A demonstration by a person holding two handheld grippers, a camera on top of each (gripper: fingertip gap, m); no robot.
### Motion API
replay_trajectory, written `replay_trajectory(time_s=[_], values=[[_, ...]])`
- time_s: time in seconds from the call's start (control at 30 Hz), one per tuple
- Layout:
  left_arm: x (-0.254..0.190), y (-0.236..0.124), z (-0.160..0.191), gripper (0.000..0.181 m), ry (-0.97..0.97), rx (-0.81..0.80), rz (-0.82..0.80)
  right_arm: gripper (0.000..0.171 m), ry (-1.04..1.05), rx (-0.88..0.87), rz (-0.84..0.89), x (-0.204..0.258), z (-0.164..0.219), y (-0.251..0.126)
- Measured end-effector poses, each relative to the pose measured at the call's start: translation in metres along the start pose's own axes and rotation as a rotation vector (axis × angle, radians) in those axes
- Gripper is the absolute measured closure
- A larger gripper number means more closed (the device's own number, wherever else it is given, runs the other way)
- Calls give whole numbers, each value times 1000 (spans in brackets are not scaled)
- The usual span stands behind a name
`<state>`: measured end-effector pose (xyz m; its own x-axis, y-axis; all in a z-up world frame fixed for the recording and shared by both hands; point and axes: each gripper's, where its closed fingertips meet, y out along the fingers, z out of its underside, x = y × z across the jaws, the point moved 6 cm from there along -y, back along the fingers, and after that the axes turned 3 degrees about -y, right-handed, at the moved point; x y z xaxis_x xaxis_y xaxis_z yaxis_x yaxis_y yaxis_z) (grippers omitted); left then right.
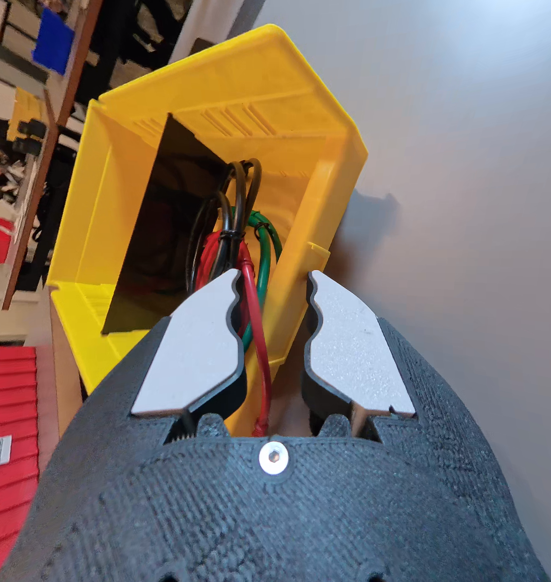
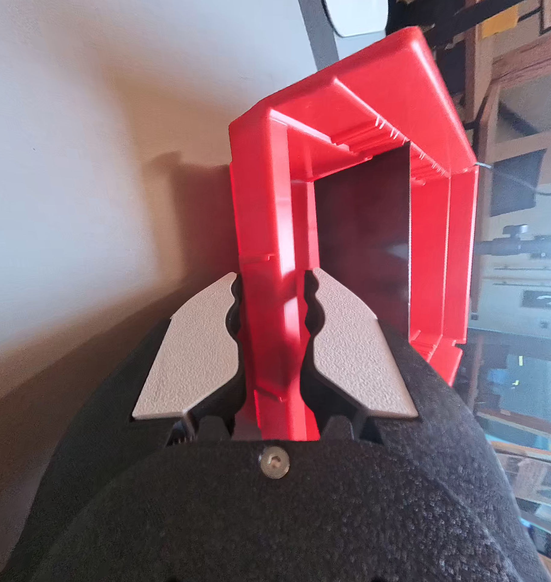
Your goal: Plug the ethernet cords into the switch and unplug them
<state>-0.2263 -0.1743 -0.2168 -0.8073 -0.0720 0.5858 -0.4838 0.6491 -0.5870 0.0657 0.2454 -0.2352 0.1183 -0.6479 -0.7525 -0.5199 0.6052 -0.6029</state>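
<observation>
A yellow bin (image 1: 205,94) holds bundled black (image 1: 239,195), red (image 1: 255,315) and green (image 1: 266,252) cords beside a black divider (image 1: 161,220). My left gripper (image 1: 274,280) straddles the bin's side wall, one finger inside and one outside, and seems shut on it. The red cord runs between the fingers with it. My right gripper (image 2: 271,277) is shut on the side wall of a red bin (image 2: 378,94); only a black divider (image 2: 362,236) shows inside. No switch is in view.
Both views are rolled sideways. The white table (image 1: 457,189) lies beside each bin and also shows in the right wrist view (image 2: 79,157). A red ribbed plastic surface (image 1: 9,409) is close on the left. Shelves with clutter (image 2: 520,220) and a blue bin (image 1: 52,41) stand behind. About 50 cm separates my left fingertips from my right.
</observation>
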Motion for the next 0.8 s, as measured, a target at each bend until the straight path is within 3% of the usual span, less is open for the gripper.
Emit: replay_trajectory(time_s=[0.13, 0.23, 0.33, 0.43, 0.57, 0.8], values=[[7, -16, 4, 142, -109, -55, -62, 116, 24, -46, 1, 8, -7, -32], [8, -44, -3, 141, -264, -176, 44, 117, 129, -180, -123, 36, -25, -74], [40, -73, -19, 143, -475, -355, 155, 118, 309, -414, -325, 66, -57, -118], [87, -83, -36, 141, -550, -403, 195, 120, 512, -695, -568, 84, -92, -158], [141, -41, -47, 140, -551, -259, 210, 122, 600, -851, -636, 97, -110, -165], [187, 96, -33, 138, -418, 223, 227, 127, 650, -916, -623, 103, -105, -158]])
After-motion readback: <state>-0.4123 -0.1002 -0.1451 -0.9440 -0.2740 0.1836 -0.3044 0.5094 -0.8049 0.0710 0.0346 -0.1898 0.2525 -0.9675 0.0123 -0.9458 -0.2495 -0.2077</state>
